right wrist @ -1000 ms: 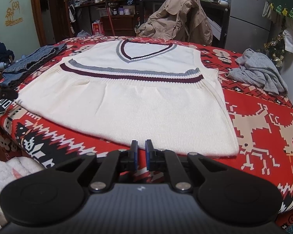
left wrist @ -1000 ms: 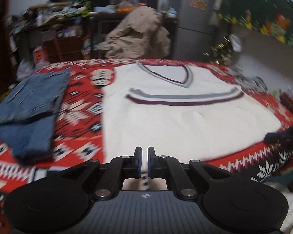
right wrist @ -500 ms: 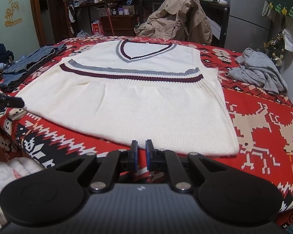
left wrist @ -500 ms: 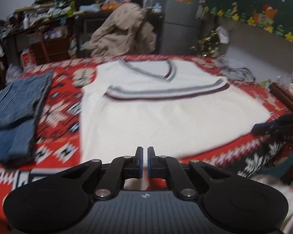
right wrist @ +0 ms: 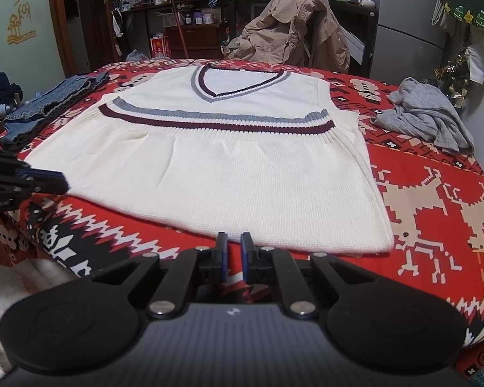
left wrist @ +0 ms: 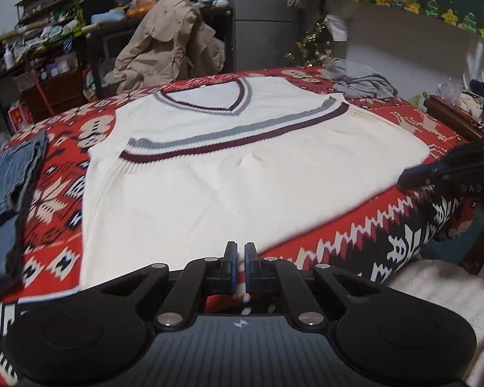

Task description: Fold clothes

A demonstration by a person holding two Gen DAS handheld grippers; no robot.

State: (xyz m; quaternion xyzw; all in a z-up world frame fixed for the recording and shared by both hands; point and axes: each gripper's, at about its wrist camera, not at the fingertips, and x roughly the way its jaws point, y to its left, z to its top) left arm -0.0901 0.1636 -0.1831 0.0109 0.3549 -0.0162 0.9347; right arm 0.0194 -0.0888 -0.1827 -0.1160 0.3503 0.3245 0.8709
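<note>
The cream vest [right wrist: 216, 161] is lying flat on the bench [right wrist: 435, 200], exposing its hem for grasping. Both tools, left [left wrist: 238, 266] and right [right wrist: 233, 256], are hovering just before that hem (fingers nearly together, gripping nothing).

The red patterned cloth [right wrist: 435, 213] is largely covered by a cream knitted vest [right wrist: 229, 174] spread flat, so no raised obstacle is presented across the middle. On the right, a broad bare strip of cloth is left between the vest's edge and a crumpled grey garment [right wrist: 426, 116] at the far right. On the left, folded jeans [left wrist: 6, 187] are laid just beside the vest, with only a narrow band of cloth between them. Along the near edge, a thin margin of cloth is left free below the hem. Beyond the far edge, passage is blocked by a chair draped with a beige jacket [right wrist: 293, 29] and cluttered shelves [right wrist: 190, 16].
</note>
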